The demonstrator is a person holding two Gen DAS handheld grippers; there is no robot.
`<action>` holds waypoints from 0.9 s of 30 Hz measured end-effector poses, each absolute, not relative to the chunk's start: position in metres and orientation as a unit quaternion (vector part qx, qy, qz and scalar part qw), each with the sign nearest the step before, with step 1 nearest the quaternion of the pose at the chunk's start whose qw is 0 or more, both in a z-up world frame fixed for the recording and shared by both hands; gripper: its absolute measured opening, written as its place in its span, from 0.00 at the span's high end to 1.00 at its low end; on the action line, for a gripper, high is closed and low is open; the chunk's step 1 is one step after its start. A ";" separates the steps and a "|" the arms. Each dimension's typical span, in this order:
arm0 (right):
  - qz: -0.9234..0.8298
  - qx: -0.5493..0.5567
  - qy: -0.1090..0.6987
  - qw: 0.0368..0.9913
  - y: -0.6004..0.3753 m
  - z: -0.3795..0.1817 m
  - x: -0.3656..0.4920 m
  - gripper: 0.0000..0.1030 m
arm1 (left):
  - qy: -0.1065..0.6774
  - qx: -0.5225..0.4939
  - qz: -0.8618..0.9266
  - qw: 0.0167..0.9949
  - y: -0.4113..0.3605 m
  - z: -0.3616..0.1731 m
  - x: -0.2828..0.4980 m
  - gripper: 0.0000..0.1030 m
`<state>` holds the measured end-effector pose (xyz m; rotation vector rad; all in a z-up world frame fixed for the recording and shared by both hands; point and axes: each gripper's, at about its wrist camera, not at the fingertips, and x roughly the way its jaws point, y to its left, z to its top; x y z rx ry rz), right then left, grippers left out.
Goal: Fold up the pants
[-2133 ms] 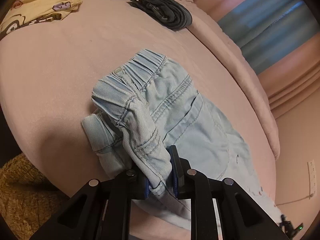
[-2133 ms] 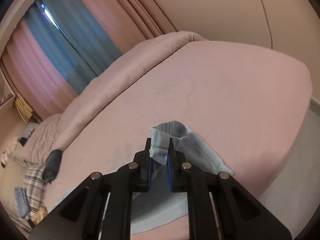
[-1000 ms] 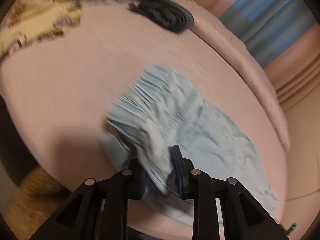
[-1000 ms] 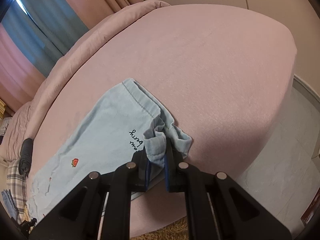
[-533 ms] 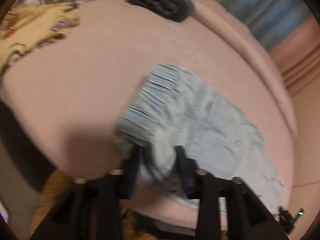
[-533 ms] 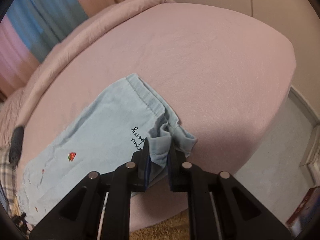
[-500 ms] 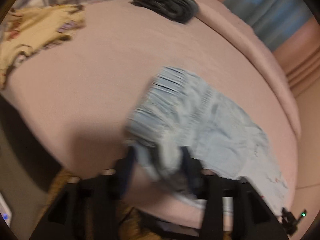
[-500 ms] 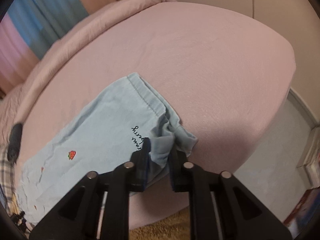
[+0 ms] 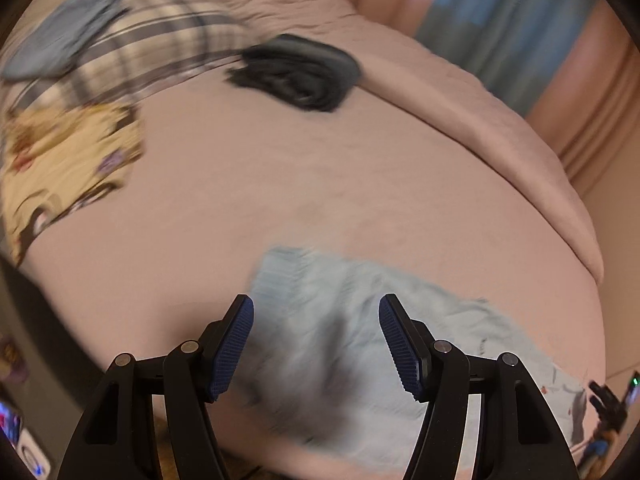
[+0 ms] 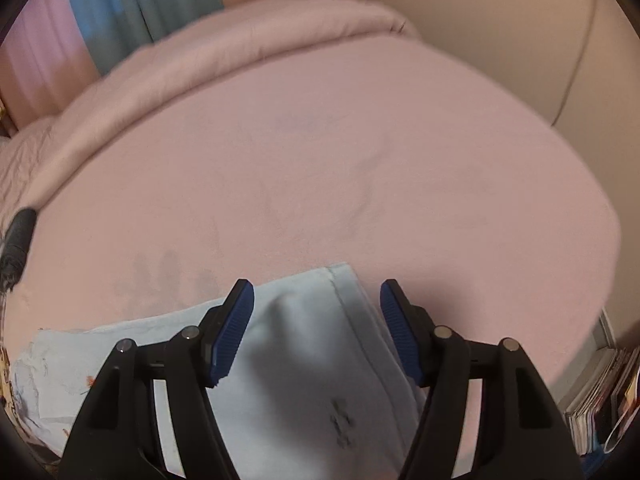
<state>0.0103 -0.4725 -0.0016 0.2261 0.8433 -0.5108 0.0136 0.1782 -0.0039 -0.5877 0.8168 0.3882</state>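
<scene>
Light blue denim pants (image 9: pixel 340 340) lie flat near the front edge of the pink bed (image 9: pixel 280 184). Their gathered waistband end sits under my left gripper (image 9: pixel 316 344), which hangs above it with its blue pads wide apart and nothing between them. The hem end of the pants (image 10: pixel 312 344), with small dark lettering, lies below my right gripper (image 10: pixel 316 328). Its jaws are still opening, and the cloth is below the pads, not pinched. The left wrist view is blurred.
A dark folded garment (image 9: pixel 296 76) lies at the back of the bed beside a rolled pink duvet (image 9: pixel 480 128). A plaid cloth (image 9: pixel 160 52), a grey-blue garment (image 9: pixel 64 44) and a yellow printed one (image 9: pixel 68 160) lie at the left. Stacked magazines (image 10: pixel 600 396) stand on the floor.
Both grippers let go of the pants and opened wide. Both lifted away, and the pants dropped flat onto the bed. The right gripper also swung sideways along the bed.
</scene>
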 end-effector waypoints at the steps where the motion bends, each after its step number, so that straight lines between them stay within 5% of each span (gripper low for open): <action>1: -0.245 0.112 0.413 0.870 -0.476 -0.009 0.015 0.45 | 0.392 -0.272 0.177 0.861 0.175 -0.003 0.023 0.37; 2: -0.246 0.117 0.429 0.861 -0.481 -0.018 0.022 0.61 | 0.396 -0.268 0.170 0.862 0.176 -0.005 0.032 0.37; 5: -0.241 0.097 0.425 0.867 -0.479 -0.022 0.023 0.81 | 0.409 -0.262 0.154 0.860 0.176 -0.008 0.054 0.37; 10: -0.245 0.095 0.359 0.896 -0.471 0.006 0.011 0.82 | 0.413 -0.263 0.161 0.857 0.181 -0.010 0.081 0.37; 15: -0.291 0.066 0.416 0.859 -0.477 -0.033 0.035 0.78 | 0.424 -0.254 0.166 0.854 0.184 -0.034 0.082 0.37; 18: -0.336 0.031 0.421 0.842 -0.457 -0.023 0.041 0.55 | 0.417 -0.238 0.144 0.865 0.183 -0.039 0.077 0.37; 20: -0.339 0.031 0.427 0.838 -0.441 -0.017 0.045 0.53 | 0.413 -0.233 0.133 0.870 0.183 -0.038 0.074 0.37; 27: -0.079 0.034 0.411 0.907 -0.266 0.006 0.073 0.43 | 0.449 -0.147 0.157 0.867 0.161 -0.058 0.083 0.37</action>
